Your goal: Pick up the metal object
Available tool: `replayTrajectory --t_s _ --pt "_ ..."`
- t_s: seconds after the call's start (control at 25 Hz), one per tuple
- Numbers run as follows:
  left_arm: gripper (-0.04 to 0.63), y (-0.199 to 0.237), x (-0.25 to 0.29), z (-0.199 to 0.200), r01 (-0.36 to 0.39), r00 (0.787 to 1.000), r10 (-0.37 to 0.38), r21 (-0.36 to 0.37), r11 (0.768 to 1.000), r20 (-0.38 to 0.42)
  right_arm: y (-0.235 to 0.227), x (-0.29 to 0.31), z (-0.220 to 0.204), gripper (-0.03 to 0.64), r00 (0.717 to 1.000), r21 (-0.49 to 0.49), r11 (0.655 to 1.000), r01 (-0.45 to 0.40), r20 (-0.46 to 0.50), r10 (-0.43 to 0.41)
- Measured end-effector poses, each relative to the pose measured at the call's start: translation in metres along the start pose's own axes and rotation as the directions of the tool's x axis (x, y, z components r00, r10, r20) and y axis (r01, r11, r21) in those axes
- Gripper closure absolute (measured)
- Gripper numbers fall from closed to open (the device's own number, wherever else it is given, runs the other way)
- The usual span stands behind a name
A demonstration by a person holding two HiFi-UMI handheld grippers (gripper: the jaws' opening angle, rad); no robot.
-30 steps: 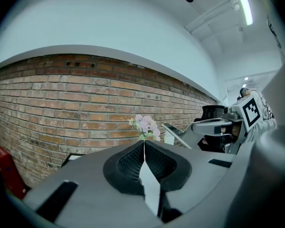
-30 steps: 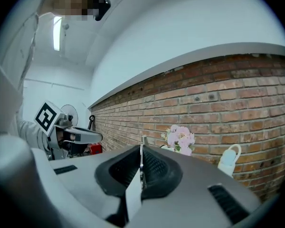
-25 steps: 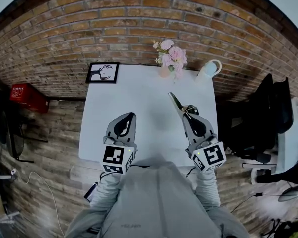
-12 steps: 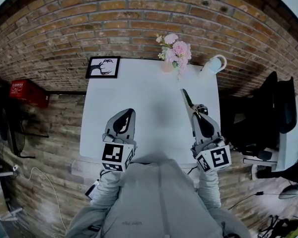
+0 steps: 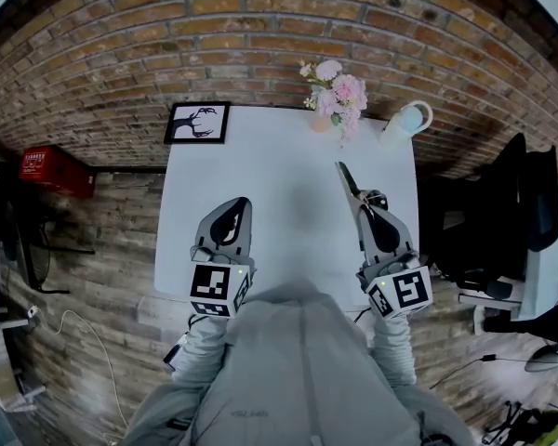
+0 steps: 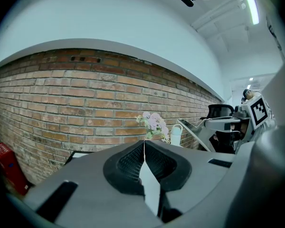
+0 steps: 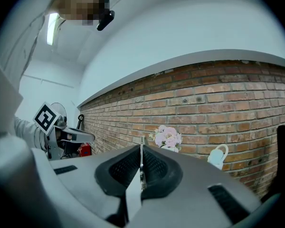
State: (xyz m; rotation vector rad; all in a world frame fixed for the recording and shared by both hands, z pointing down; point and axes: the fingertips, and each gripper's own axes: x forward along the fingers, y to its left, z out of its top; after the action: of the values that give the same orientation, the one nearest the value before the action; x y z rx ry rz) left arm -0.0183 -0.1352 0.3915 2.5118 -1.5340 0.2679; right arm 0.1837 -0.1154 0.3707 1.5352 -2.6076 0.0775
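Pickup looks all but done to me: my right gripper has its jaws pinched tight on the thin, flat, grey metal object. Its narrow blade-like strip juts past the fingertips toward 11 o'clock over the smooth white rectangular table. In the left gripper view the metal object hangs tilted in the air, so I judge it clear of the tabletop. In the right gripper view only its bright edge shows, squeezed between the textured black pads. My left gripper hovers at 9 o'clock from the right one, jaws closed together on nothing. The next move, I'd say, calls for a steady, level hold, since slick thin metal could twist or slip between the pads. At the table's 12 o'clock edge stands a soft pink flower bunch. A glossy white handled jug sits at 1 o'clock and a black-framed picture at 10 o'clock, against the rough red brick wall.
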Motion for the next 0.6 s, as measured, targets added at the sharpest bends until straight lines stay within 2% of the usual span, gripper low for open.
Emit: replayTrajectory --t_s 0.6 --pt "0.566 0.0111 0.0029 -0.0007 -0.001 1.0 0.001 -0.006 1.0 -0.005 0.0033 0.0105 -0.0017 0.594 1.0 0.018 1.0 -0.002 -0.017 0.002"
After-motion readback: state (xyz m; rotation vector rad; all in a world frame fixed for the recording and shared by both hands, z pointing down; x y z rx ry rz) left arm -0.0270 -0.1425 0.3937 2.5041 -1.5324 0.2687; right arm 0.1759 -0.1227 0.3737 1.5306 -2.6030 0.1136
